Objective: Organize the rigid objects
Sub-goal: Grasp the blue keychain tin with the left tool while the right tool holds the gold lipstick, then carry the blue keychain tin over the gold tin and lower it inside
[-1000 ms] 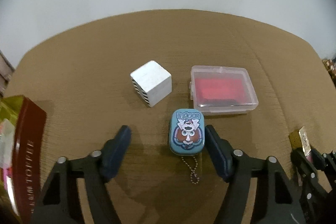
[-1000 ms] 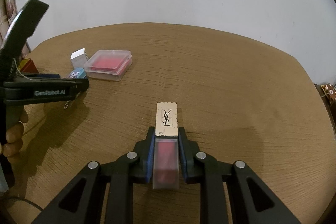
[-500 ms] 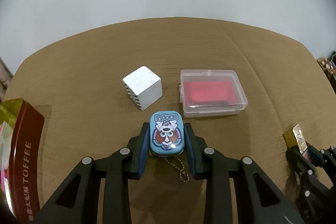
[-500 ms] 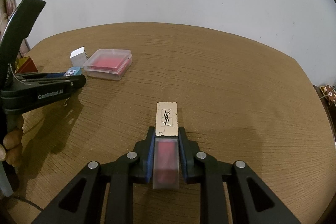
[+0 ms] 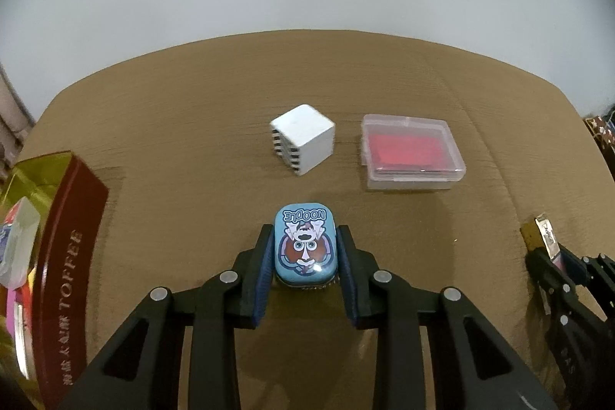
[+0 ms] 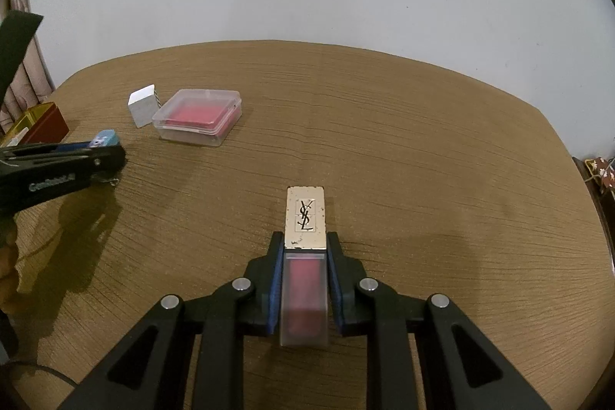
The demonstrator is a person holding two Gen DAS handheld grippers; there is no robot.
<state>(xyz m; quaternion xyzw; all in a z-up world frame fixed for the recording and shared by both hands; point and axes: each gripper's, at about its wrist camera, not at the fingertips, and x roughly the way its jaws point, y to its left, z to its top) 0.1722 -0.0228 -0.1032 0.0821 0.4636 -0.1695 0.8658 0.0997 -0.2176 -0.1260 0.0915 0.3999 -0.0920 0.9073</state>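
The left gripper [image 5: 306, 256] is clamped on the long sides of a small blue tin [image 5: 306, 245], near the front edge of the desk [image 5: 192, 125] and left of its middle; whether the tin is lifted clear of the surface I cannot tell. It looks light and stiff — painted metal, probably slick, so a hold across the flat long sides suits it better than the rounded corners. A bead chain peeks out under its near end and could snag.

The right gripper [image 6: 305, 256] has its jaws closed on a gold-capped lipstick [image 6: 305, 218], pads on the frosted lower body, cap pointing toward the far edge. It seems light, hard and smooth; a cap like that may pull off, so holding the body is the safer choice.

Toward the far left part of the desk a clear lidded box [image 5: 412, 150] sits shut with something red inside, just beside a white cube [image 5: 302, 138] with striped sides. At the left edge an open toffee tin [image 5: 65, 256] holds a few items — likely the place for these things.
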